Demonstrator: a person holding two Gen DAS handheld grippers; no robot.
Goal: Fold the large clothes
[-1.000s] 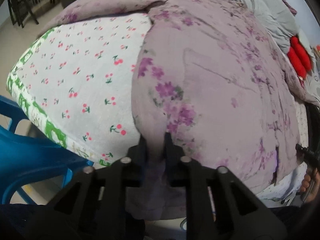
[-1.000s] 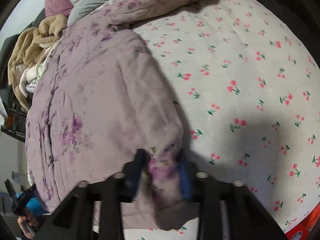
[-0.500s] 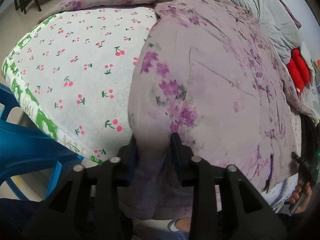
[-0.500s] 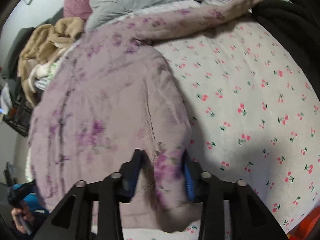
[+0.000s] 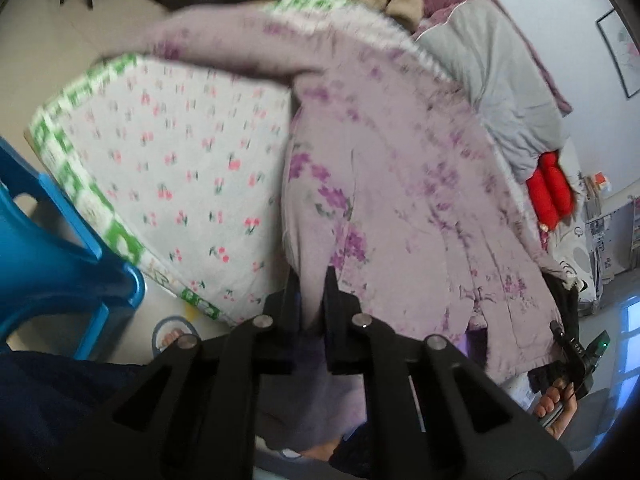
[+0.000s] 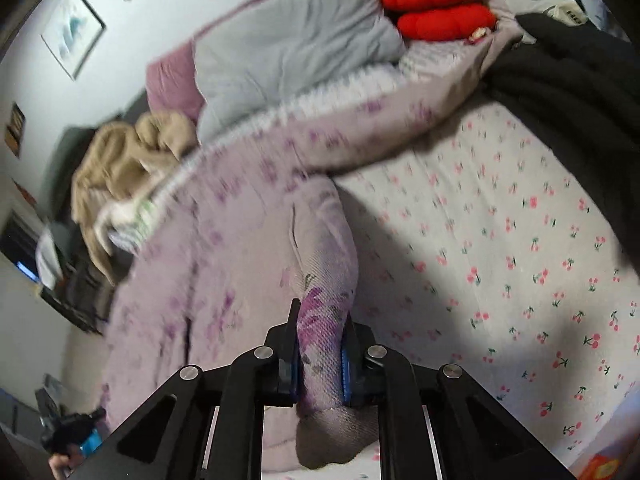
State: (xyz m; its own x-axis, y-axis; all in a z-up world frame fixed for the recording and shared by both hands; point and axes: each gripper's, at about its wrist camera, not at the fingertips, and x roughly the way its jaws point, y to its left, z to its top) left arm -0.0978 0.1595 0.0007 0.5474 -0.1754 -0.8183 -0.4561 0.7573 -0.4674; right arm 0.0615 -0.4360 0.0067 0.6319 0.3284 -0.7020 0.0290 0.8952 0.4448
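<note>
Left gripper: fingers clamped on hem of floral padded coat. Right gripper: fingers closing on the opposite hem corner. Coat runs lengthwise away ahead of both across the cherry-print bed sheet, collar seemingly farthest; frames blurred.

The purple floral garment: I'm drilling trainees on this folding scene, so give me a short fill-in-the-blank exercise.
1. The purple floral garment lies on a sheet printed with ____.
2. The left gripper is shut on the ____.
3. Past the grey quilt lies a cushion coloured ____.
4. Left of the bed stands a chair coloured ____.

Missing words: cherries; garment; red; blue
</note>
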